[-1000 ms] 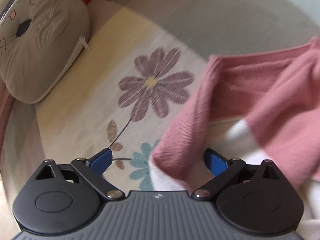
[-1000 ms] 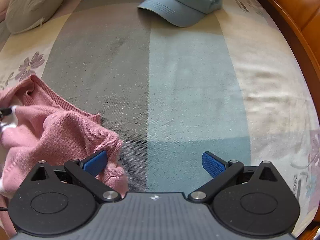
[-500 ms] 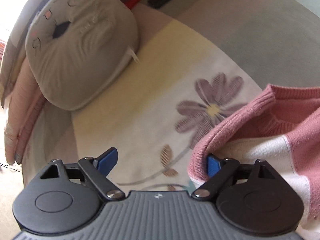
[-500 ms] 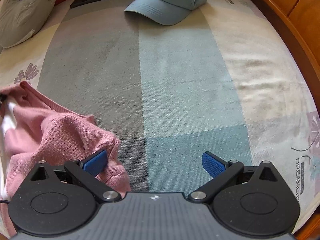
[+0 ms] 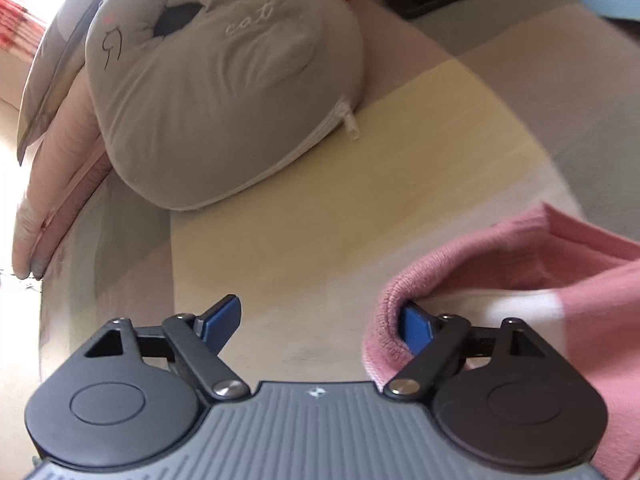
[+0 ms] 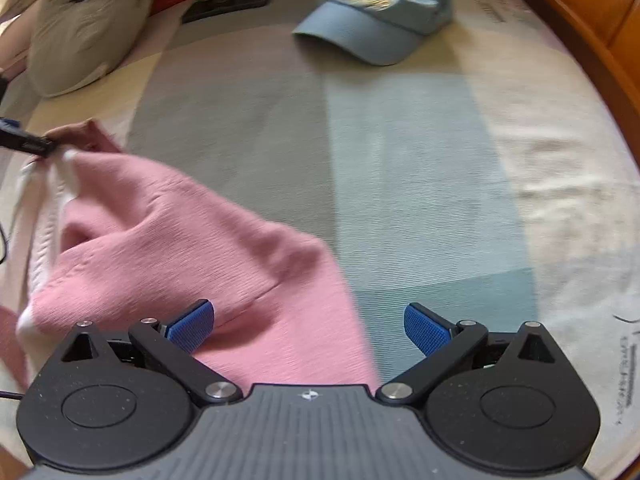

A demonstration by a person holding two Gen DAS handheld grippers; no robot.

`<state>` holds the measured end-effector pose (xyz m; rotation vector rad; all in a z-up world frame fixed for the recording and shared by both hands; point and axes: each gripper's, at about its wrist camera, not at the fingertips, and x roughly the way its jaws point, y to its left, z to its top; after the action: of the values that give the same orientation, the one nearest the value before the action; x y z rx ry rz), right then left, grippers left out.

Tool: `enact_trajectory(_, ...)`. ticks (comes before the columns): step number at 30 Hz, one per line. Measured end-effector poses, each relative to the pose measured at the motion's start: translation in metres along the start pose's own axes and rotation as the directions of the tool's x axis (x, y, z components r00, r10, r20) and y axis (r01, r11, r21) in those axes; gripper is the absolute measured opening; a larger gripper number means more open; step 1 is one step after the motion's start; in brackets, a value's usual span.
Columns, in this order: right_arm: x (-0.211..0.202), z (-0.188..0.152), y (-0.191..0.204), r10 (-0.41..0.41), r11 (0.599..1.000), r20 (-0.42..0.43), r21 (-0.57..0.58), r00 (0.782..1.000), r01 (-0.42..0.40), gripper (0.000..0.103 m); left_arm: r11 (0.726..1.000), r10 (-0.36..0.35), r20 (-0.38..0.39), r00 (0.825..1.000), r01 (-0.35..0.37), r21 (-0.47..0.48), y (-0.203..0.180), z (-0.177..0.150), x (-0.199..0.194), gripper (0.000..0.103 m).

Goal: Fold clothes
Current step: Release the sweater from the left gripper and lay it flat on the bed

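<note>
Left wrist view: my left tongs (image 5: 320, 320), spread but just narrowing, hook the pink ribbed-knit sweater (image 5: 500, 272) over one pad (nothing pinched) to straighten it; right tongs (image 6: 308, 322) hover spread above its hem.

The pink knit sweater (image 6: 168, 248) lies on a bedspread of grey, blue and cream blocks, bunched and uneven rather than flat. Its fabric is ribbed pink with a white band (image 6: 44, 216) running along one side. In the left wrist view a rolled ribbed edge (image 5: 404, 296) curls up off the cover, wrapped around one blue pad, with the white stripe (image 5: 528, 306) showing just behind it.
</note>
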<state>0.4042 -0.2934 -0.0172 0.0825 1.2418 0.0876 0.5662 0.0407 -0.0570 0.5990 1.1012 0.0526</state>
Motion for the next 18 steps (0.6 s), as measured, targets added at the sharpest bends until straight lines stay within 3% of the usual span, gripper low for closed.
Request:
enact_trajectory(8, 0.025, -0.006, 0.013, -0.029, 0.995, -0.08, -0.094, 0.996, 0.021, 0.103, 0.988, -0.152, 0.064, 0.986, 0.152, 0.004, 0.0, -0.012, -0.048, 0.084)
enact_trajectory(13, 0.026, -0.007, 0.008, -0.024, 0.993, -0.108, -0.117, 0.994, 0.011, 0.103, 0.966, -0.26, 0.04, 0.965, 0.26, 0.005, -0.014, -0.024, -0.064, 0.084)
enact_trajectory(18, 0.026, 0.009, -0.006, 0.084, 0.995, -0.111, -0.041, 0.99, -0.089, 0.103, 0.944, -0.329, 0.042, 0.943, 0.33, -0.001, -0.028, -0.025, -0.07, 0.084)
